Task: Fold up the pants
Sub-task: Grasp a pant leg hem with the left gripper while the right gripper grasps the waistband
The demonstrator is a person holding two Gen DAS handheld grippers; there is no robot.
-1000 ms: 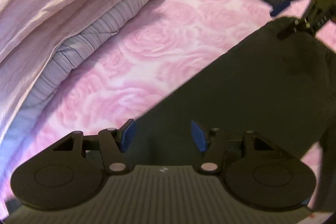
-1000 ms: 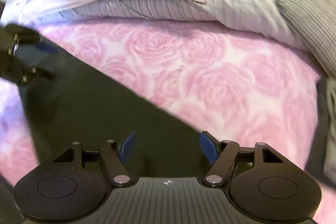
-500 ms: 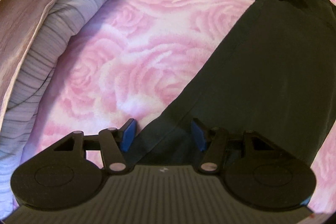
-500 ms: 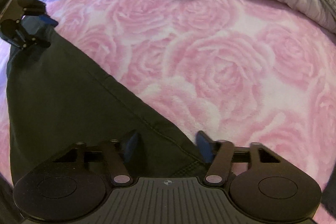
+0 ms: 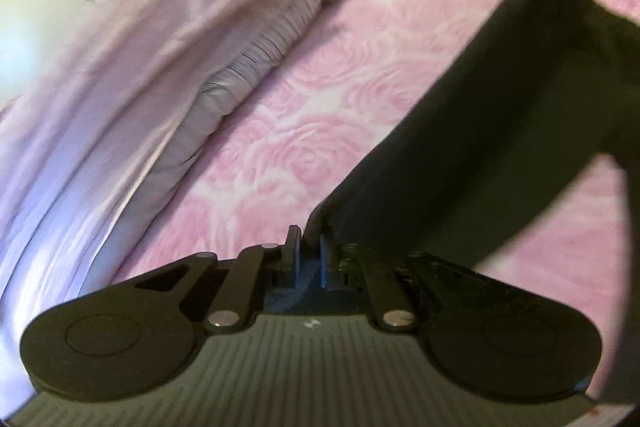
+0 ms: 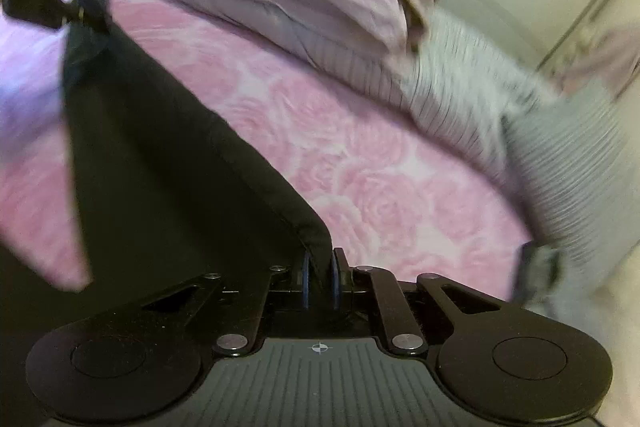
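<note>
One rose-print pink bedspread point(image 5: 320, 131) under black pants point(image 5: 500, 115)

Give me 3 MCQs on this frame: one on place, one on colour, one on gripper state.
1. The pants hang over:
A. a wooden floor
B. a pink rose-print bedspread
C. a sink

2. The pants are:
A. dark
B. white
C. red

3. The left gripper is:
A. open
B. out of view
C. shut on the pants

Answers:
1 B, roses show under the cloth in both views.
2 A, the cloth reads near black.
3 C, its jaws pinch a pants corner; the right gripper does likewise.
</note>
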